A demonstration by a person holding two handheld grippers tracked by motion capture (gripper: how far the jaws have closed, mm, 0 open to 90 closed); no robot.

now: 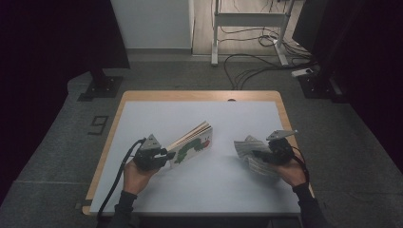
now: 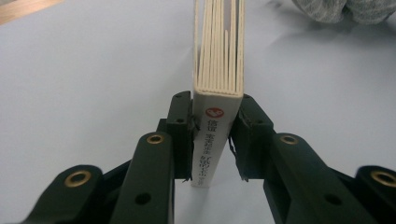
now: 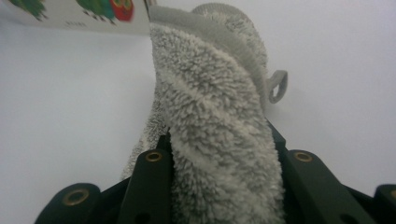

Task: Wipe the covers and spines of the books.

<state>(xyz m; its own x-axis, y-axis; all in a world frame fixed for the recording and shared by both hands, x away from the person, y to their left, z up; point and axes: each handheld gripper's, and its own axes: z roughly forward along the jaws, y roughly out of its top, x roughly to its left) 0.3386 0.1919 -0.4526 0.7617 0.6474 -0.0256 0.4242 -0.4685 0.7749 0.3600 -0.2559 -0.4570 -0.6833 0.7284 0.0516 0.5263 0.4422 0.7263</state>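
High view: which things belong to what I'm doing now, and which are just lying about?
In the job:
- board book, spine clamped in the left gripper
- grey towel, bunched in the right gripper

Lying about:
- black stand base on the floor
- cables on the floor
- white desk frame behind

The high view is dimly lit, and its left and right margins are lost in near-black. The white tabletop (image 1: 199,180) is the brightest area, evenly lit without glare. Soft shadows are cast beside the book (image 1: 192,142) and the towel (image 1: 252,154). In both gripper views the light is brighter and diffuse. The near towel pile is rendered sharply, while the far book cover is blurred.
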